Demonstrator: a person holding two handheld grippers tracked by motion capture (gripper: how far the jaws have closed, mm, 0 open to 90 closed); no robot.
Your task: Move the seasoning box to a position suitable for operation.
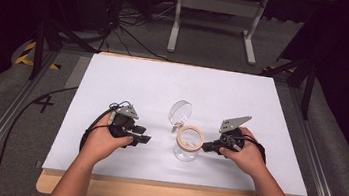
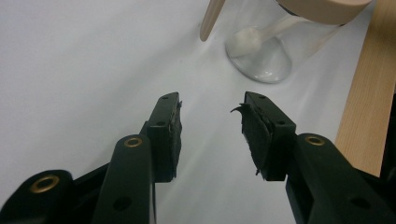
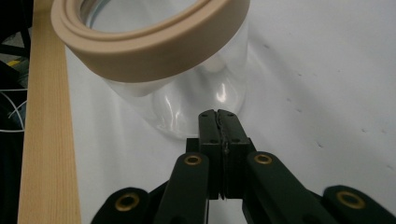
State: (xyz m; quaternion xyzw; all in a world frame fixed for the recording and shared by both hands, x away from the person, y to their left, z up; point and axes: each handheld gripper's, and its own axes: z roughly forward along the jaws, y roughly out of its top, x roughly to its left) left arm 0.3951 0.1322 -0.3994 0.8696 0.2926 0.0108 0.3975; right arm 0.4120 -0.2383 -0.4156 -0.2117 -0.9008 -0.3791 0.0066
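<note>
Clear jar (image 1: 187, 147) with tan rim, lid open, near table's (image 1: 114, 80) front edge; left gripper (image 1: 141, 138) agape beside, right gripper (image 1: 207, 145) closed empty against glass; likely hazard: nudge tipping jar.

The tool (image 3: 219, 114), jaws pressed together, points at the glass jar (image 3: 196, 100).

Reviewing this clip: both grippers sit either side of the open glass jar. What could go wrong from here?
1. The right gripper is shut, its tips right at the glass jar; a push could slide or tip it, since nothing braces the other side.
2. The left gripper is open and apart from the jar, so it gives no support yet.
3. The hinged lid hangs open behind the rim; a gripper reaching over might knock it.
</note>
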